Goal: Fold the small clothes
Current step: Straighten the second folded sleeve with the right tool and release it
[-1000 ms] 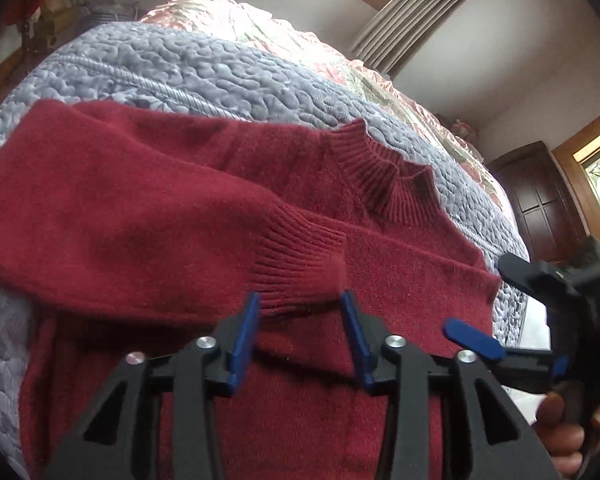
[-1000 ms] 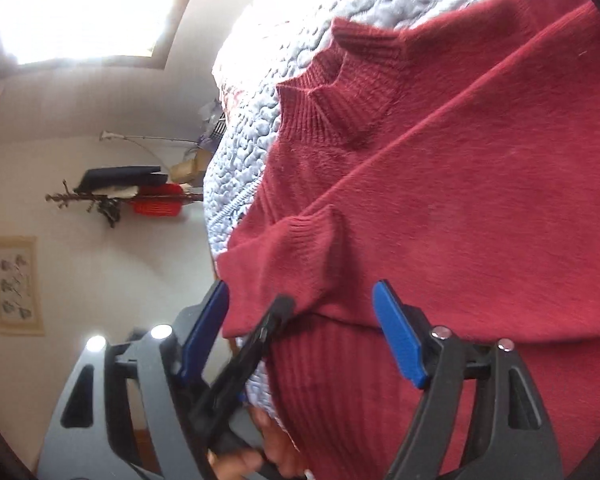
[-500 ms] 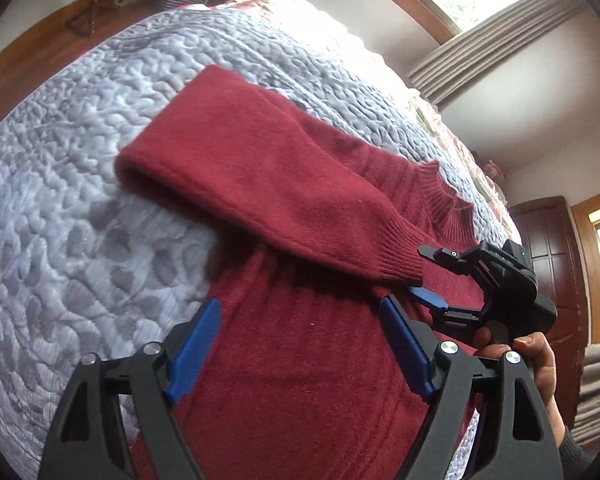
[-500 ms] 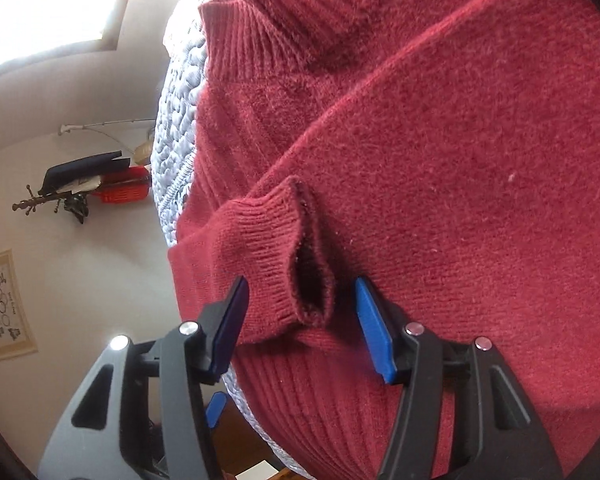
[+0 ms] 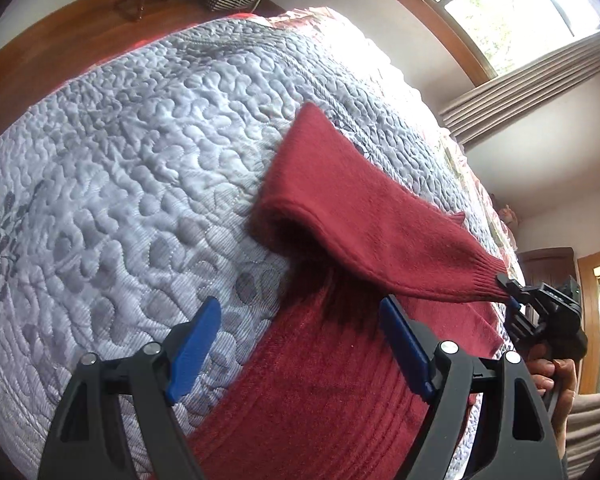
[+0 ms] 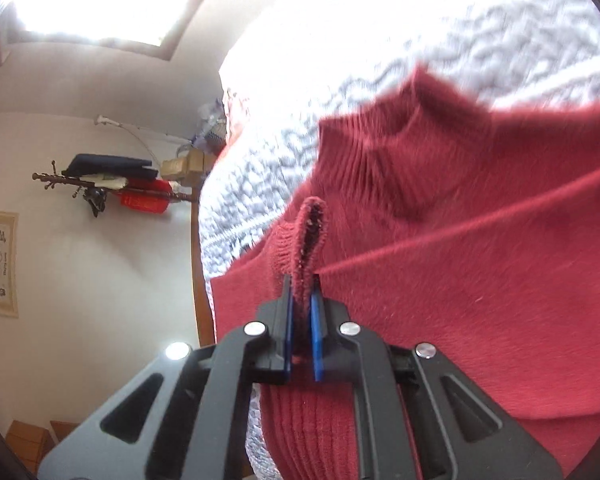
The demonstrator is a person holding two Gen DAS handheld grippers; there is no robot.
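On the grey quilt, the right gripper pinched the red sweater's cuff at twelve o'clock; the left gripper's fingers stood apart, empty.

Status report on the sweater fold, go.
Right gripper shut on sleeve cuff, sleeve raised across red sweater. Left gripper open, empty, over sweater's edge. Sweater on grey quilt. Nothing obstructing.

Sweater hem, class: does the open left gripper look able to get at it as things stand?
Probably yes. The left gripper is open over the red sweater's body, nothing lying between; the right gripper only pinches the sleeve cuff.
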